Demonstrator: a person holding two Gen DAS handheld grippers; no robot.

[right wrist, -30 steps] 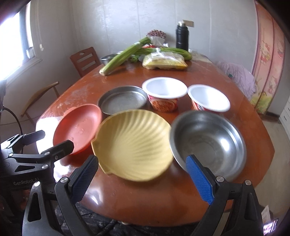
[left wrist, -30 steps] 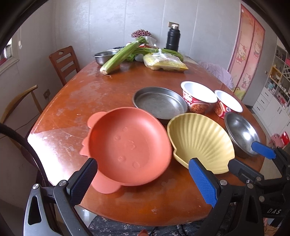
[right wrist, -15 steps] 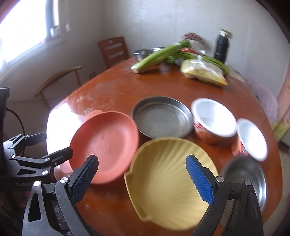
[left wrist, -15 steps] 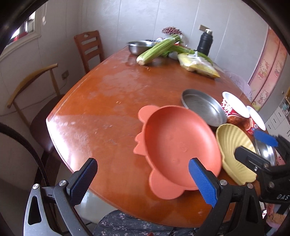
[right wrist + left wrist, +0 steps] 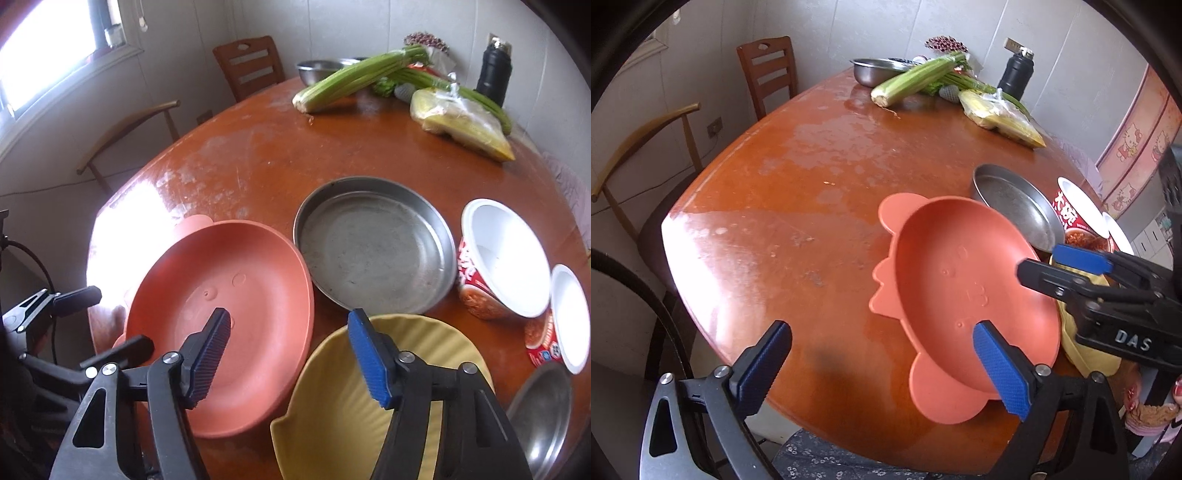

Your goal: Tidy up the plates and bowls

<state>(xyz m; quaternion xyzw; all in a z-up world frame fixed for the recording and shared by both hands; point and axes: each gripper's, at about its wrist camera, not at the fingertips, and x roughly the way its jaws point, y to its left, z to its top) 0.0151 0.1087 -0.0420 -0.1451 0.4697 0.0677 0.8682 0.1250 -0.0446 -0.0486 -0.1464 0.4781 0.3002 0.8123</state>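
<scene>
An orange bear-shaped plate (image 5: 964, 295) lies near the table's front edge; it also shows in the right wrist view (image 5: 229, 310). A yellow shell-shaped bowl (image 5: 388, 398) sits to its right, mostly hidden in the left wrist view (image 5: 1082, 350). Behind them are a shallow steel pan (image 5: 373, 243), two white-and-red paper bowls (image 5: 502, 258) and a steel bowl (image 5: 543, 410). My left gripper (image 5: 882, 369) is open, its right finger over the orange plate's near rim. My right gripper (image 5: 291, 354) is open and empty, over the gap between the orange plate and the yellow bowl.
The round wooden table (image 5: 798, 192) carries celery (image 5: 916, 77), a bagged yellow food pack (image 5: 1001, 118), a steel bowl (image 5: 875, 70) and a black flask (image 5: 1015, 77) at the far side. Two chairs (image 5: 768, 74) stand on the left.
Both grippers have swung left and moved closer to the table. The right gripper's jaws have narrowed and now sit over the orange plate's right rim. The dishes have not moved.
</scene>
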